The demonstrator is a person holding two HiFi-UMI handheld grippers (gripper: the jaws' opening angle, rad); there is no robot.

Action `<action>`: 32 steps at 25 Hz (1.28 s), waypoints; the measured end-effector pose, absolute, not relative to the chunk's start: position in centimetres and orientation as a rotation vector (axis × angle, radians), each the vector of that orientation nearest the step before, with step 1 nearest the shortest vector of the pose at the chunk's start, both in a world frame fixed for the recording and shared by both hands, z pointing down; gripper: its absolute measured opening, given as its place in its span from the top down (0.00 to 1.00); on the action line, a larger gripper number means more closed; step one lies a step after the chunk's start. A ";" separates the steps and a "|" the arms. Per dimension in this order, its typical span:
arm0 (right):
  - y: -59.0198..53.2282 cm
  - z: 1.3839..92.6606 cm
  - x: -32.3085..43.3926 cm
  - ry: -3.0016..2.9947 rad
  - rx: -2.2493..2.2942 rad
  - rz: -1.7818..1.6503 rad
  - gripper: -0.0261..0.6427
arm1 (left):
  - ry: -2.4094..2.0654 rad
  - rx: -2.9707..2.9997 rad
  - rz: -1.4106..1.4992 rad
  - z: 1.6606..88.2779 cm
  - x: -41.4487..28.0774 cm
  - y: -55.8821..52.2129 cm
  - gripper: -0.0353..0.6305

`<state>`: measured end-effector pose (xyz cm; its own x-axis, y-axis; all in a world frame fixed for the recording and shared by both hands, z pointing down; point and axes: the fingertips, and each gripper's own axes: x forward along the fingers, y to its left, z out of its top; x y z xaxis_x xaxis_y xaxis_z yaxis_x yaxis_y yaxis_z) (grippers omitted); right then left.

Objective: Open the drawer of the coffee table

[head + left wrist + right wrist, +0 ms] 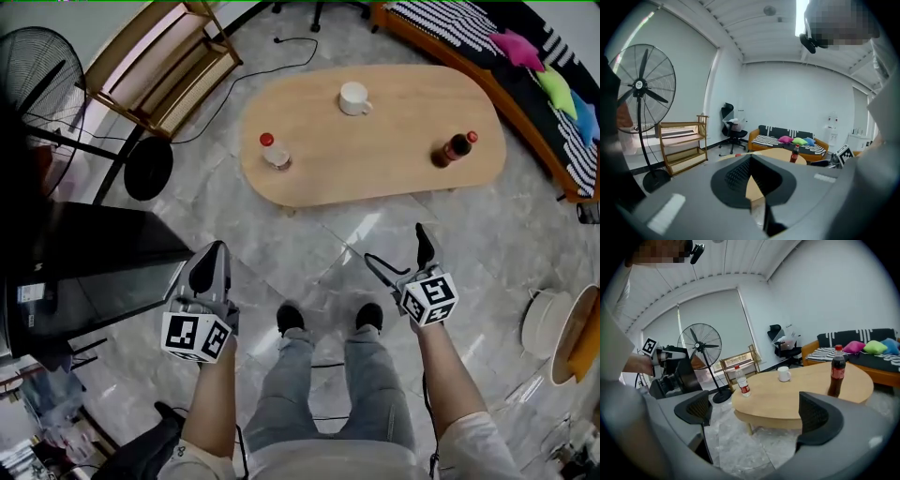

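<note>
Nearby stands the coffee table (375, 159) (two bottles (275, 152) (457, 148), one mug (354, 97)); left gripper (213, 251) jaws together, right gripper (398, 251) jaws apart, empty.

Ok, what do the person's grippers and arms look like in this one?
The left gripper and right gripper have grey bodies with black ribbed pads. Each carries a white cube printed with black square markers. The person wears pale short sleeves, grey jeans and black shoes.
</note>
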<state>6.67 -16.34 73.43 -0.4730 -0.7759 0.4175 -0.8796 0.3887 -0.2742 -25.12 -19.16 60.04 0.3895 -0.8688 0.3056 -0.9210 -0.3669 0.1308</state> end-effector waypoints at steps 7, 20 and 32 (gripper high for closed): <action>-18.2 84.4 6.4 -2.440 1.455 0.725 0.08 | -1.561 2.389 0.233 69.5 -22.7 -20.1 0.95; -22.4 101.6 4.9 -2.468 1.532 0.964 0.08 | -1.555 2.461 0.189 81.2 -22.6 -22.5 0.95; -26.8 107.7 0.8 -2.671 1.499 1.293 0.08 | -1.615 2.468 0.217 85.7 -25.4 -24.0 0.95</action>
<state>0.76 -26.82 107.68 -0.5799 -0.7894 0.2013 -0.6476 0.2967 -0.7018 -25.43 -23.95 85.68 0.3979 -0.8903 0.2213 -0.9172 -0.3916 0.0737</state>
